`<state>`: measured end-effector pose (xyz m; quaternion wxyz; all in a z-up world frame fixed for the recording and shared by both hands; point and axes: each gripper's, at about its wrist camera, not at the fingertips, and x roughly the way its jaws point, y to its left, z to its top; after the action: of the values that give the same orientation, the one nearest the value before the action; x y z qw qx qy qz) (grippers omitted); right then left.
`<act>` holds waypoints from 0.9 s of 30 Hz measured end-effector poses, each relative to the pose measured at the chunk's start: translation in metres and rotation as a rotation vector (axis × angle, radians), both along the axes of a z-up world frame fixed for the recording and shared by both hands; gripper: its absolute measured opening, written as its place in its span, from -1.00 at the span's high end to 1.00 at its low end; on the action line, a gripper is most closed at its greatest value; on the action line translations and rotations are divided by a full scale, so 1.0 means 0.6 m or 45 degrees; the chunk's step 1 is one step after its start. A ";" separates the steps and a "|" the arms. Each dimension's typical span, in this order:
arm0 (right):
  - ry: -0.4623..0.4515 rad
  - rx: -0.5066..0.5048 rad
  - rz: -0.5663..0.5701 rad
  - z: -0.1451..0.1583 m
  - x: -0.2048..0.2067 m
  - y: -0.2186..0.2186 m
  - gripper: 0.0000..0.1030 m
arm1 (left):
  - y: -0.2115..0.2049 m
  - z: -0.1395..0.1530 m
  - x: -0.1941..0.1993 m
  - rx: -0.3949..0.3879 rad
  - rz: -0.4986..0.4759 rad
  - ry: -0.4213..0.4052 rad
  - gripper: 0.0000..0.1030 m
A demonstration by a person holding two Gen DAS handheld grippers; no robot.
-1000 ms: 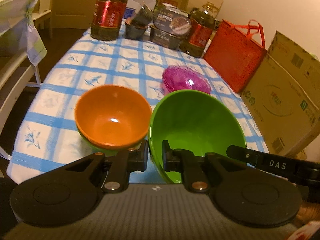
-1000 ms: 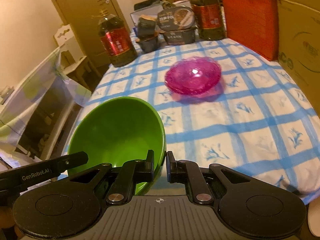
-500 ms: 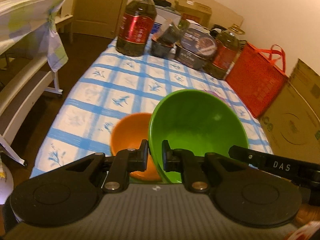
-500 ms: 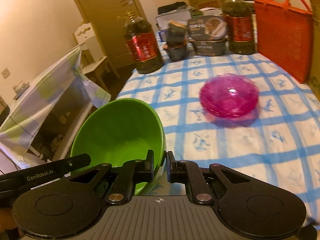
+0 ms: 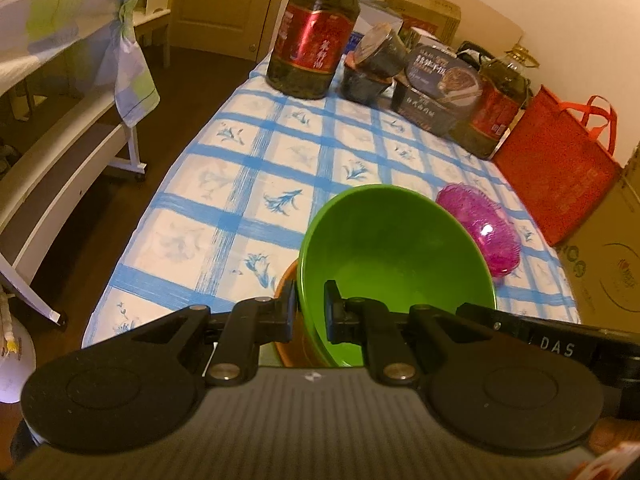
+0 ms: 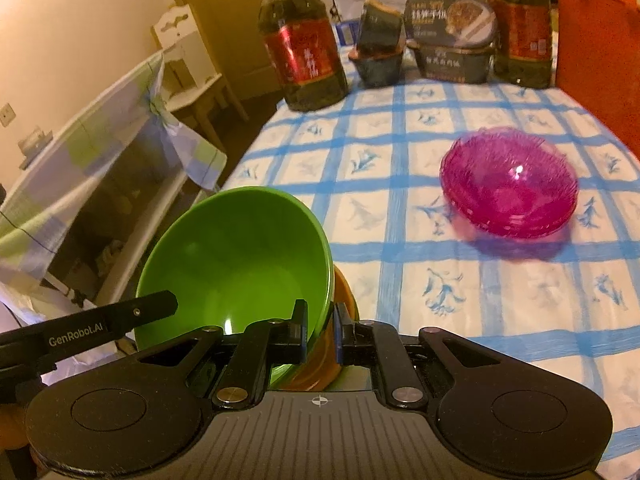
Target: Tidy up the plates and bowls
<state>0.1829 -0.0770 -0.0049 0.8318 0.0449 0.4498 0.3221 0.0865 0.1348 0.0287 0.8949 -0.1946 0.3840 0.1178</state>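
While both grippers' fingers (image 5: pixel 286 312) pinch opposite rims of the green bowl (image 5: pixel 394 256), it hangs tilted over the orange bowl (image 6: pixel 344 292) at the desk's near edge. The blue-checked desk (image 5: pixel 248 184) carries stacked magenta plates (image 6: pixel 508 188) toward its right edge and oil bottles (image 5: pixel 314 32) along the far edge; a cloth-draped shelf (image 5: pixel 60 52) stands to the left

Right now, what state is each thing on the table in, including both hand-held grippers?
Green bowl: tilted, held by its rim on both sides.
Left hand-held gripper: shut on green bowl.
Right hand-held gripper: shut on green bowl.
Orange bowl: upright, mostly hidden under green bowl.
Pink glass bowls: stacked, upright, untouched.
Near oil bottle: upright, cap on.
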 end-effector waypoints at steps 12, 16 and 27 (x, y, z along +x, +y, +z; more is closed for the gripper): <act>0.031 -0.045 0.013 -0.033 0.001 0.011 0.76 | 0.002 -0.031 0.005 0.023 -0.010 0.041 0.77; 0.028 -0.044 0.007 -0.034 0.004 0.012 0.76 | 0.003 -0.035 0.006 0.015 -0.012 0.048 0.77; 0.031 0.109 -0.044 -0.020 0.007 -0.020 -0.20 | 0.005 -0.030 -0.004 -0.005 0.052 0.004 0.51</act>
<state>0.1868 -0.0888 -0.0172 0.8290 0.0923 0.4449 0.3260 0.0838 0.1379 0.0106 0.8913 -0.2039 0.3817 0.1357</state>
